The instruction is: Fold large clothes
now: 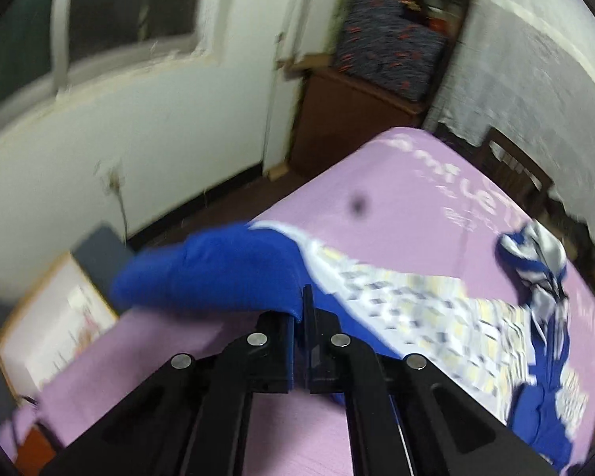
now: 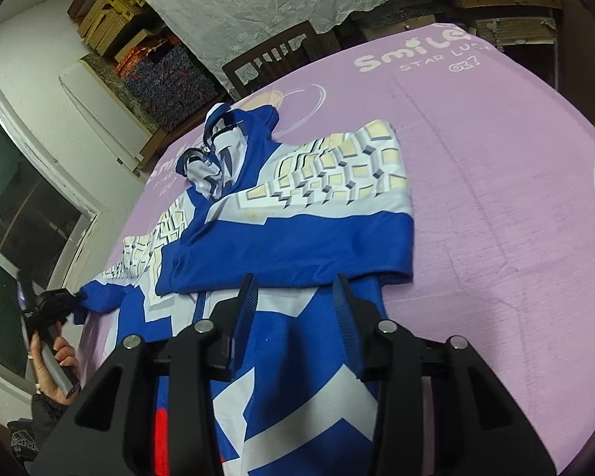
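A large blue and white patterned jacket [image 2: 297, 230] lies on a pink cloth-covered table [image 2: 496, 198]. One sleeve [image 2: 329, 198] is folded across its chest. My left gripper [image 1: 300, 309] is shut on the blue cuff of the other sleeve [image 1: 218, 273] and holds it raised at the table's edge; it also shows in the right wrist view [image 2: 73, 301] at the far left. My right gripper [image 2: 295, 297] is open and empty, just above the jacket's lower body. The collar [image 1: 535, 254] lies bunched at the far side in the left wrist view.
A wooden chair [image 2: 273, 59] stands behind the table under a white lace cloth [image 2: 265, 4]. Boxes and a patterned bundle [image 1: 388, 47] fill a corner shelf. A window [image 2: 16, 206] and white wall lie beside the table. A framed board [image 1: 55, 317] leans beside the table.
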Action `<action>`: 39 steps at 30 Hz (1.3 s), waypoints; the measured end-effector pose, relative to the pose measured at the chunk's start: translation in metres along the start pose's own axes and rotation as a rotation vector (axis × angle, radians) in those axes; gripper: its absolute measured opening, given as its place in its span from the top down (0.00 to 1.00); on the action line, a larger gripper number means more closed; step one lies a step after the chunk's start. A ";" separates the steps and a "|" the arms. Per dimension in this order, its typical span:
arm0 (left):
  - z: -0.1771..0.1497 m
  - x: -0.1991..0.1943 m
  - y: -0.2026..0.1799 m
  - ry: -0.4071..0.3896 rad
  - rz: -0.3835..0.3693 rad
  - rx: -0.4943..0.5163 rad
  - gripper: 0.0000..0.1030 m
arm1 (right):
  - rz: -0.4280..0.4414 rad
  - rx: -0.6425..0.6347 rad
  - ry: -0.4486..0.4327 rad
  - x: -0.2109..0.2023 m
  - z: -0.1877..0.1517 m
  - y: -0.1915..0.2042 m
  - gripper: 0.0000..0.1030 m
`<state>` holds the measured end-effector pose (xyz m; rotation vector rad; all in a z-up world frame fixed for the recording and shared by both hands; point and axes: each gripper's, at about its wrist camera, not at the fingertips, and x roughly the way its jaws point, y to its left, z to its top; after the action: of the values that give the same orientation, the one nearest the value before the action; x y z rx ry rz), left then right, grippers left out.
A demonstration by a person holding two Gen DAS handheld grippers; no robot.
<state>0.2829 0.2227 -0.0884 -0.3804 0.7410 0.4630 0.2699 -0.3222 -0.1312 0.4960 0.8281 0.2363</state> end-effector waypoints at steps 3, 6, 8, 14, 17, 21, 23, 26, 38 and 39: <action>0.001 -0.024 -0.041 -0.047 -0.008 0.114 0.97 | 0.004 0.008 -0.006 -0.002 0.001 -0.002 0.62; -0.003 -0.047 -0.086 -0.087 -0.038 0.221 0.97 | -0.001 0.016 -0.013 -0.003 0.002 -0.003 0.62; -0.010 -0.058 -0.113 -0.099 -0.067 0.272 0.97 | 0.002 0.031 -0.016 -0.004 0.003 -0.007 0.62; -0.052 -0.084 -0.201 -0.137 -0.158 0.460 0.97 | 0.006 0.072 -0.041 -0.010 0.007 -0.017 0.62; -0.087 -0.084 -0.241 -0.122 -0.212 0.551 0.97 | 0.007 0.093 -0.043 -0.011 0.009 -0.022 0.61; -0.146 -0.059 -0.285 -0.031 -0.267 0.663 0.97 | 0.012 0.113 -0.041 -0.011 0.010 -0.027 0.61; -0.170 -0.041 -0.297 0.029 -0.268 0.701 0.96 | 0.007 0.115 -0.042 -0.011 0.011 -0.029 0.61; -0.184 -0.031 -0.299 0.050 -0.256 0.746 0.92 | 0.009 0.128 -0.038 -0.009 0.012 -0.033 0.61; -0.105 -0.062 -0.172 -0.036 -0.273 0.520 0.35 | 0.071 -0.084 -0.033 -0.003 0.000 0.018 0.61; -0.096 -0.056 -0.162 -0.026 -0.256 0.481 0.35 | 0.079 -0.112 -0.026 -0.002 -0.002 0.028 0.61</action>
<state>0.2791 0.0259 -0.0865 -0.0151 0.7407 0.0407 0.2667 -0.2981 -0.1164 0.4260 0.7662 0.3470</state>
